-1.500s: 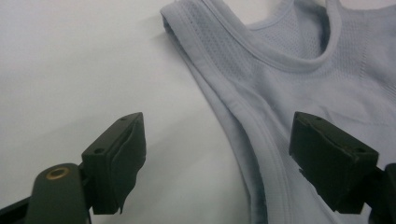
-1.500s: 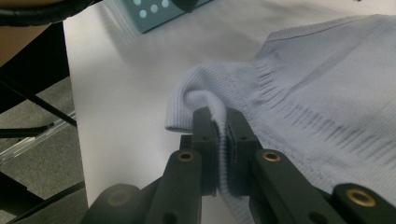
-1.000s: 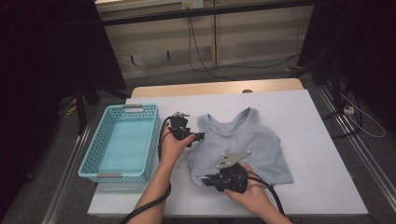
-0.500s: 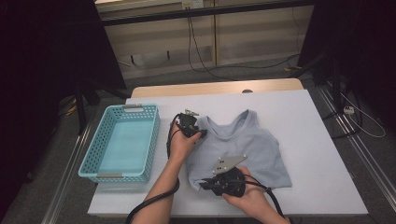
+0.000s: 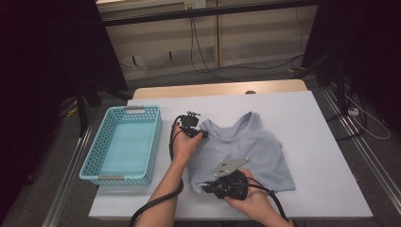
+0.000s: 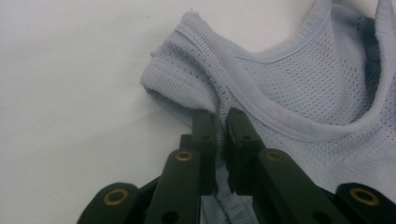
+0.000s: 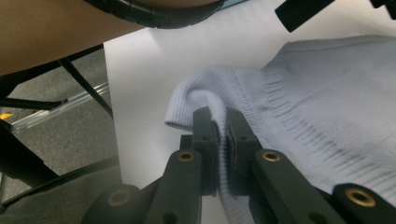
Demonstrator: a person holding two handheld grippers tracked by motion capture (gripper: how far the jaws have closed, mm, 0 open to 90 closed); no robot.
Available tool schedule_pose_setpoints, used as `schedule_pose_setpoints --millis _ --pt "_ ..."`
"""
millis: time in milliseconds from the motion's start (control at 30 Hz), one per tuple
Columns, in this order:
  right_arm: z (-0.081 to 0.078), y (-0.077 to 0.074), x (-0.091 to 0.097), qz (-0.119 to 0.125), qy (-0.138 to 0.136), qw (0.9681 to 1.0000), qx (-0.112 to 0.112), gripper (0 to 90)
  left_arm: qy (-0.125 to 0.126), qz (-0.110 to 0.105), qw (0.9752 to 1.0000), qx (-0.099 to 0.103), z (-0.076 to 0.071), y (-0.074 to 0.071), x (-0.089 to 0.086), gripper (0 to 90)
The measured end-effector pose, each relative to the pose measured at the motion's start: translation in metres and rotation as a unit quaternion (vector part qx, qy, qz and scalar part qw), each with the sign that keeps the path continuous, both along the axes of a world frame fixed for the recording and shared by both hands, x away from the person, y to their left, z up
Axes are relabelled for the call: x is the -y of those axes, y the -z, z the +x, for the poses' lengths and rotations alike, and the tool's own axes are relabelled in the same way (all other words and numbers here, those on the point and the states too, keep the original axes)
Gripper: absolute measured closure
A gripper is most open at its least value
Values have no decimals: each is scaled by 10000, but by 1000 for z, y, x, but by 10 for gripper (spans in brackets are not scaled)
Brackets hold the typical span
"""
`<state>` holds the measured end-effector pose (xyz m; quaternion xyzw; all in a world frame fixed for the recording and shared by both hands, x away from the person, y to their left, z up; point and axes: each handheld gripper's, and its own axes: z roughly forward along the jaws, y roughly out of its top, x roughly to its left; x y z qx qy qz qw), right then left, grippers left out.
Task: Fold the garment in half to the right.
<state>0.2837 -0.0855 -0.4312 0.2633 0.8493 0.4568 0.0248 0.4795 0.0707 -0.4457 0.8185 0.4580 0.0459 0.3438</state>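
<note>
Grippers [image 5: 204,134] [image 5: 208,188] pinch a blue tank top's [image 5: 255,146] shoulder strap and hem near the table's [image 5: 321,142] front edge, the left's jaws having just closed; thin holds could slip on lifting.

A white-topped table [image 5: 312,142] with a wooden far edge stands mid-frame on a grey floor [image 5: 265,75]. Along the top runs a pale panelled wall [image 5: 246,33] — black cables [image 5: 203,52] hang down it. Dark curtains [image 5: 52,52] close off upper left and right; metal rails [image 5: 364,151] flank the table.
</note>
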Motion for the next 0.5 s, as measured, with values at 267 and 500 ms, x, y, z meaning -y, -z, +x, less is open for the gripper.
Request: schedule_pose_setpoints --millis 267,500 --pt "0 -1 0 93 50 9999 50 856 -117 -58 9999 -16 4 -13 -11 843" --pt "-1 -2 -3 188 7 9998 27 855 -205 31 9998 48 3 -16 -23 843"
